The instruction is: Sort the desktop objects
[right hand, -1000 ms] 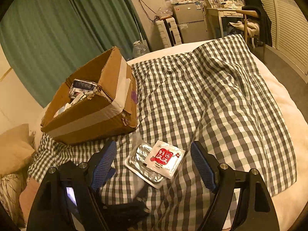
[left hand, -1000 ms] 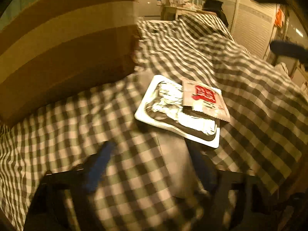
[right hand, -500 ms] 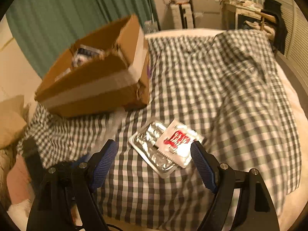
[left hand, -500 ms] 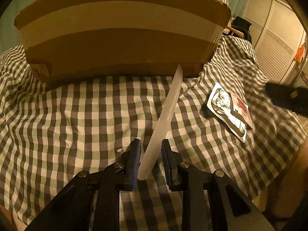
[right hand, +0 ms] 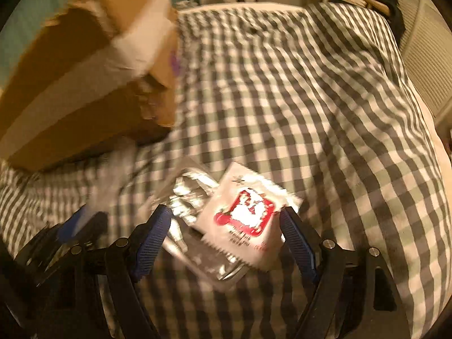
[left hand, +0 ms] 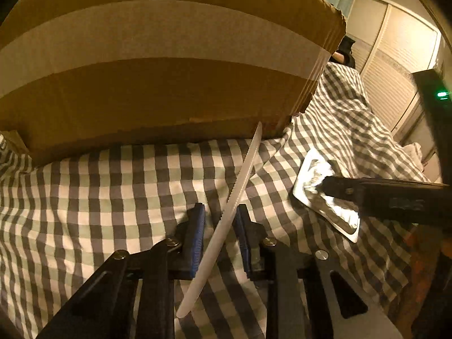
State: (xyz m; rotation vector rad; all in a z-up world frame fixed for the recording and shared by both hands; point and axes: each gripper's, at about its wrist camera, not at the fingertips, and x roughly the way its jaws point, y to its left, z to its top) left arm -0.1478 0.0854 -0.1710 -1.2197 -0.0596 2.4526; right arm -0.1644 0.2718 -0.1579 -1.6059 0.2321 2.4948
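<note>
Left wrist view: left gripper (left hand: 217,220) with jaws closing on a white serrated plastic knife (left hand: 226,217) slanting up between the blue pads, tip near the foot of the taped cardboard box (left hand: 158,65) on the checked bedspread (left hand: 84,186). Right wrist view, blurred: right gripper (right hand: 226,226) with jaws spread wide and bare, low over a foil tray (right hand: 192,209) and the red-and-white sachet (right hand: 248,217) overlapping it, box to the upper left.

Dim warm amber light, fisheye bending and dark vignette at edges, right wrist view motion-blurred
</note>
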